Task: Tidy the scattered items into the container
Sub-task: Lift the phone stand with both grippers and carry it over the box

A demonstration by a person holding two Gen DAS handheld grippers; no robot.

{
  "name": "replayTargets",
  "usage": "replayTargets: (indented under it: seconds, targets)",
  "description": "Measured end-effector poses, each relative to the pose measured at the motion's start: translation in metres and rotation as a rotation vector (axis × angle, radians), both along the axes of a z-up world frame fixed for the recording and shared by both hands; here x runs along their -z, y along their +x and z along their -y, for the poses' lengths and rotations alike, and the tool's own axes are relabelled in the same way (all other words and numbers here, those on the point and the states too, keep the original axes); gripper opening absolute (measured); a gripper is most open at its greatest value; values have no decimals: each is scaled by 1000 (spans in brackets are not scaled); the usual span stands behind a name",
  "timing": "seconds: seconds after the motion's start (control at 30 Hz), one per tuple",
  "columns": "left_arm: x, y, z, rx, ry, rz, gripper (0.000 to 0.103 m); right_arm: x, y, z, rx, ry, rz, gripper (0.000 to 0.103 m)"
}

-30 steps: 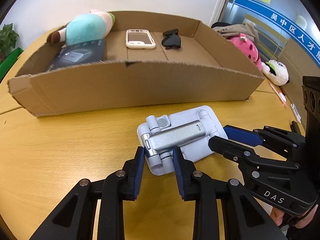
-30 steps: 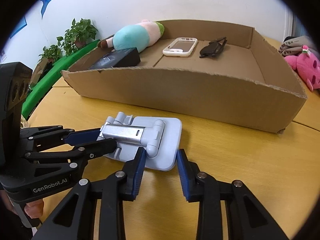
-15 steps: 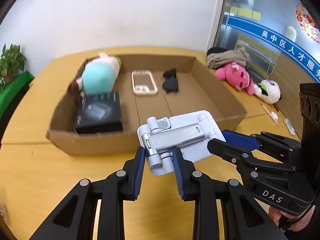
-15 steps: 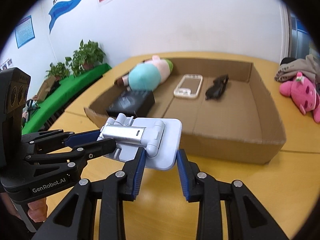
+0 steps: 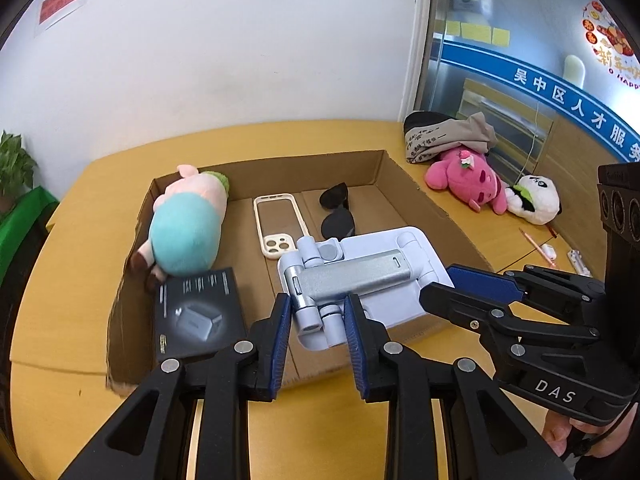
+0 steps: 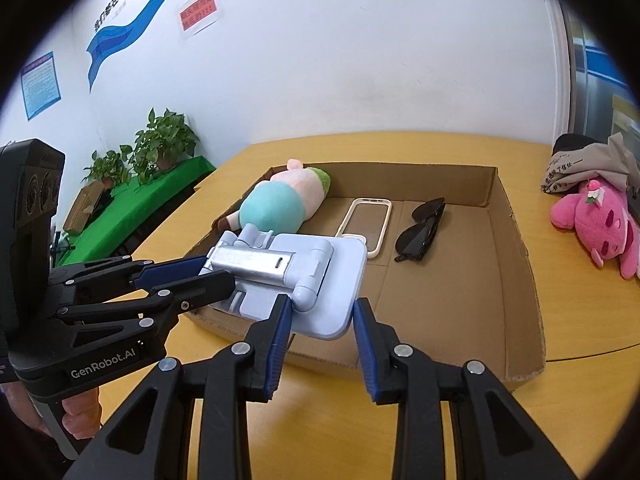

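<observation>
A pale blue folding phone stand (image 5: 360, 276) with a silver arm is held in the air by both grippers, above the near wall of the cardboard box (image 5: 404, 176). My left gripper (image 5: 316, 320) is shut on its hinge end. My right gripper (image 6: 320, 316) is shut on the stand's flat base (image 6: 320, 280). In the box lie a pig plush (image 5: 188, 224), a black carton (image 5: 200, 312), a clear phone case (image 5: 278, 224) and black sunglasses (image 5: 338, 216). The box also shows in the right wrist view (image 6: 516, 248).
The box sits on a yellow wooden table (image 5: 60, 272). To its right lie a pink plush (image 5: 464, 178), a panda plush (image 5: 532, 198), a folded grey garment (image 5: 444, 138) and a pen (image 5: 536, 242). Potted plants (image 6: 164, 144) stand on a green bench at left.
Both grippers have lifted the phone stand off the table and carried it up and forward, over the near wall of the box. Both stay shut on it.
</observation>
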State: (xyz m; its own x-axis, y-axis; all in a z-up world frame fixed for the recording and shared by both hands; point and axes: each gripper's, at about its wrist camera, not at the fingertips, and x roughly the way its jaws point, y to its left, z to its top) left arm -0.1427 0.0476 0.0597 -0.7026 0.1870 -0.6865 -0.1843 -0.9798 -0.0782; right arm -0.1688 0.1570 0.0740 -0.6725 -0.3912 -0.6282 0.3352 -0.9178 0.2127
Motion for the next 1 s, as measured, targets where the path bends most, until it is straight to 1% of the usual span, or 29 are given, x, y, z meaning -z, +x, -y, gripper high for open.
replayTargets:
  seconds: [0.2,0.37,0.5,0.63,0.77,0.83,0.93,1.0]
  targets:
    - [13,-39,1,17,1,52,26,17,-34,-3,20,-8,60,30]
    - [35,-65,-1,26,-12,114,26,37,-59,-5,35,-3,121,30]
    - [54,-83,3,23,-1,169,26,54,-77,-6,38,-15,175,30]
    - [71,-102,6,11,-7,233,26,72,-95,-3,40,-17,237,30]
    - [84,-115,8,-1,-8,297,26,83,-110,2,40,1,285,30]
    - [93,-120,9,-17,-7,342,26,88,-115,4,34,12,315,30]
    - [104,-123,8,-34,-17,397,26,97,-121,8,31,37,352,30]
    - [109,-124,9,-39,-13,420,26,103,-123,10,33,46,375,30]
